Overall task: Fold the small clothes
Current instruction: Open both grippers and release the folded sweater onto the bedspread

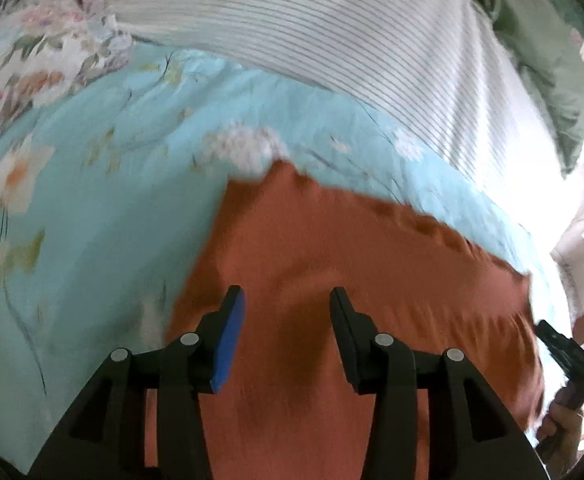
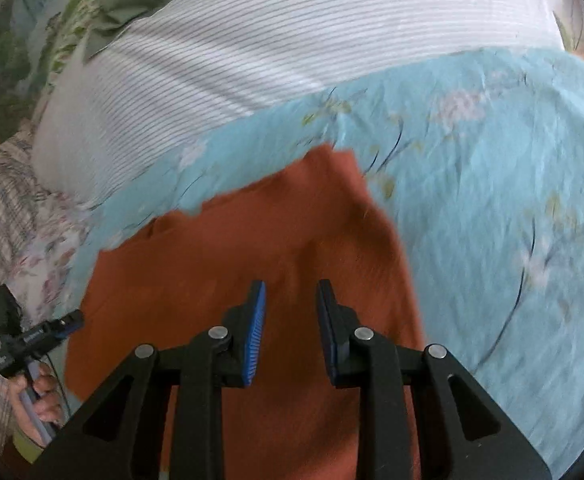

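Nowhere legible writing — rust-orange garment (image 1: 332, 260)

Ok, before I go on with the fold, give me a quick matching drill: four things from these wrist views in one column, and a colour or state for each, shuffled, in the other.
Things:
1. garment
2. bed sheet
3. striped cloth
4. left gripper

Colour or state:
A. white with thin dark lines
B. open, nothing between its fingers
C. rust orange, lying spread out
D. light blue with a flower print

Pairs: 1-C, 2-D, 3-A, 4-B
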The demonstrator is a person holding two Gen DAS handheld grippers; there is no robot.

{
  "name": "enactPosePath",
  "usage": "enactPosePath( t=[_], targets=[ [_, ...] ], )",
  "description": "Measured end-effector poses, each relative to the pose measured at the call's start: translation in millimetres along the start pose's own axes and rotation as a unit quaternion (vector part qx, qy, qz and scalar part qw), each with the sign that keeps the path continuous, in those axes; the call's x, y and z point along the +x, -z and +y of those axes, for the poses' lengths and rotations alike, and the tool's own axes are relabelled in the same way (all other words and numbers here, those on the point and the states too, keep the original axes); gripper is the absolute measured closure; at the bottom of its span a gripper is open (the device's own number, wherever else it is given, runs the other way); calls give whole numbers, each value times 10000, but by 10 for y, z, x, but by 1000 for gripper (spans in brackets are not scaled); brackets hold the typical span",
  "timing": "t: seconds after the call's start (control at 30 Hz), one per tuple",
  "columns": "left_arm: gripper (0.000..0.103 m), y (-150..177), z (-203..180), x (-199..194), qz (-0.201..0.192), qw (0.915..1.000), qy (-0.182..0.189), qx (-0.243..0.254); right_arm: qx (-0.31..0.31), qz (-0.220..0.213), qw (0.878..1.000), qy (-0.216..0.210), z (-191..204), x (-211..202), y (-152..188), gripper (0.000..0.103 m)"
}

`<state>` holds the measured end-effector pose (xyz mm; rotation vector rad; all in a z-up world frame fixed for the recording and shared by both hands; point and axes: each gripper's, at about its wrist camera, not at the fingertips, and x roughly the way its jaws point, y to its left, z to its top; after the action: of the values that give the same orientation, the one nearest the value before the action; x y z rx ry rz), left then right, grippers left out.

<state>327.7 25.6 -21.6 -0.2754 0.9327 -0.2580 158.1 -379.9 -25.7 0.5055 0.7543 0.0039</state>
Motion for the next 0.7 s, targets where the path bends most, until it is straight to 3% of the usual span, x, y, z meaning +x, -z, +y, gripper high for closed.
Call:
enactPosePath(
  t=[0.17, 0.23, 0.43, 0.7],
  targets=[
    [51, 519, -19, -349, 133, 9996, 251, -43, 50, 117, 9996, -262, 124, -171, 332, 57],
    [44, 688, -10, -494, 114, 9994, 308, -90, 57, 164, 9993, -331, 169, -216, 426, 57],
    [44, 1143, 67, -758, 240, 9976, 553, -347, 40, 336, 9980, -533, 319, -232, 727, 57],
    [42, 1491, 276, -777, 423, 9940, 710, -717, -5, 489, 9966, -665, 451, -275, 931, 56]
  ],
)
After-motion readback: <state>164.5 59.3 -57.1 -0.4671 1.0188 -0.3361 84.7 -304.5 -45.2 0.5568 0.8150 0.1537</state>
